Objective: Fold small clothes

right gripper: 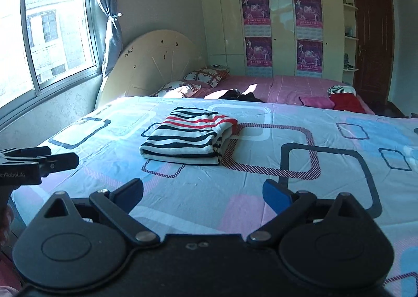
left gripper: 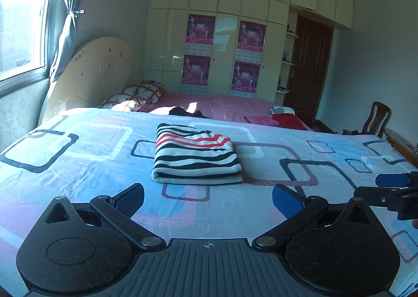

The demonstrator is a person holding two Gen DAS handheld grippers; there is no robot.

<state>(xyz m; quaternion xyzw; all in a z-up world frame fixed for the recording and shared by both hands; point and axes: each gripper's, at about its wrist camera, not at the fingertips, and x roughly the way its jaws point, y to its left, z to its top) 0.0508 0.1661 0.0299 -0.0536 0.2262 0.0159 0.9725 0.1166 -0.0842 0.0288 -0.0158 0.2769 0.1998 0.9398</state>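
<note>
A small striped garment (left gripper: 196,156), white with dark and red stripes, lies folded into a neat rectangle on the patterned bedsheet (left gripper: 78,166). In the right wrist view the same folded garment (right gripper: 188,137) sits left of centre on the sheet (right gripper: 326,179). My left gripper (left gripper: 209,196) stands open, short of the garment's near edge, with nothing between its blue pads. My right gripper (right gripper: 203,191) is also open and empty, back from the garment. Each gripper shows at the edge of the other's view: the right gripper (left gripper: 392,187) and the left gripper (right gripper: 52,158).
Beyond the sheet, a pink bed (left gripper: 235,106) carries a dark garment (left gripper: 185,111), a pink cloth (left gripper: 261,120), a red and striped pile (left gripper: 284,117) and pillows (left gripper: 141,92). A window (right gripper: 52,30) is on the left. A wardrobe (left gripper: 224,36), a door (left gripper: 308,67) and a chair (left gripper: 376,119) stand behind.
</note>
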